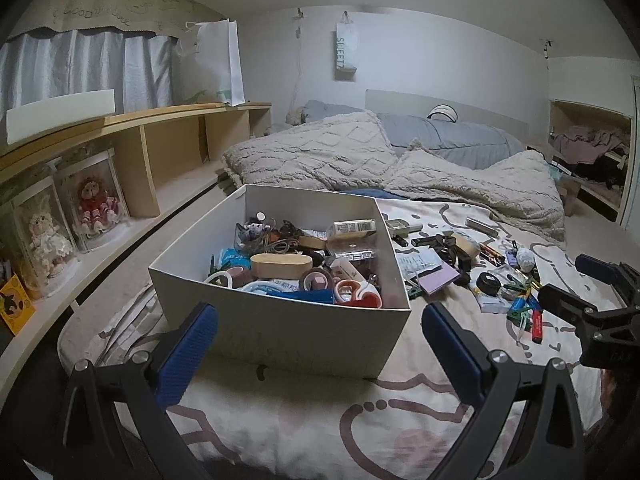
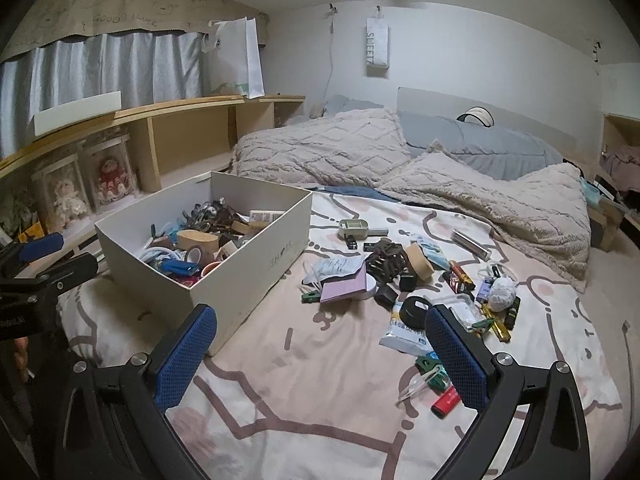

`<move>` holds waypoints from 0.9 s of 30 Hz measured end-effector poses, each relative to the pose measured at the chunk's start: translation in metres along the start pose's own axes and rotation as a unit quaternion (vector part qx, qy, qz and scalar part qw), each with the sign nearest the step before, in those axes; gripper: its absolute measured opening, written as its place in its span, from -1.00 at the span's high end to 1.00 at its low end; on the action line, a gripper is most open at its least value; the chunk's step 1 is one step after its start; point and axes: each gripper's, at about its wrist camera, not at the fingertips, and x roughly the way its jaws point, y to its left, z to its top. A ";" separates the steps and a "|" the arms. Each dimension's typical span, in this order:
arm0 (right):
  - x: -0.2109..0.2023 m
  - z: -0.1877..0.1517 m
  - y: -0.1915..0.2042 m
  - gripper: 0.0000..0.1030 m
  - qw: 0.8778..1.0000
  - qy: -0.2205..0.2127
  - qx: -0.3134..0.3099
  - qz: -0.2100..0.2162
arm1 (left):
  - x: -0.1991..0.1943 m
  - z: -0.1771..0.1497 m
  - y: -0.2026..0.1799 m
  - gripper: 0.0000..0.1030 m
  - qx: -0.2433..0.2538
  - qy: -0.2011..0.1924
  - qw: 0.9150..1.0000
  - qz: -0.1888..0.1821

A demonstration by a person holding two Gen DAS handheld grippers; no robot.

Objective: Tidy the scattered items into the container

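A white cardboard box (image 1: 280, 332), holding tape rolls, a wooden case and other clutter, sits on the patterned bedsheet. My left gripper (image 1: 319, 312) hangs open just in front of its near wall, nothing between the blue pads. Scattered items lie right of the box (image 2: 248, 276): a purple notepad (image 2: 344, 286), a black round lid (image 2: 416, 308), a white packet (image 2: 404, 334), a brown hair claw (image 2: 384, 260) and a red lighter (image 2: 446, 400). My right gripper (image 2: 320, 316) is open and empty above the sheet, its right finger over the near edge of the pile. Each gripper shows at the other view's edge (image 1: 576, 280) (image 2: 56, 258).
A wooden shelf (image 1: 132, 184) with dolls in clear cases runs along the left of the bed. Fluffy beige blankets (image 2: 500, 204) and grey pillows (image 2: 480, 140) lie beyond the clutter. The bed's edge drops away at the right (image 2: 600, 312).
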 end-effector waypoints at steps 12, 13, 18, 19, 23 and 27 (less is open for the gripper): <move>-0.002 -0.001 -0.001 -1.00 1.000 0.001 0.002 0.001 | -0.003 -0.002 -0.003 -0.99 0.003 -0.001 1.000 0.000; -0.001 0.000 -0.001 -1.00 1.000 0.001 0.003 0.001 | -0.003 -0.002 -0.003 -0.99 0.003 -0.001 1.000 -0.001; -0.003 -0.002 0.000 -1.00 1.000 0.004 0.002 0.002 | -0.004 -0.002 -0.004 -0.99 0.004 -0.002 1.000 0.001; -0.003 -0.002 0.000 -1.00 1.000 0.005 0.002 0.002 | -0.004 -0.002 -0.004 -0.99 0.003 -0.002 1.000 0.000; -0.003 -0.002 0.001 -1.00 1.000 0.006 0.001 0.003 | -0.005 -0.003 -0.004 -0.99 0.005 -0.004 1.000 0.000; -0.003 -0.003 0.002 -1.00 1.000 0.007 -0.002 0.001 | -0.005 -0.003 -0.004 -0.99 0.005 -0.003 1.000 0.003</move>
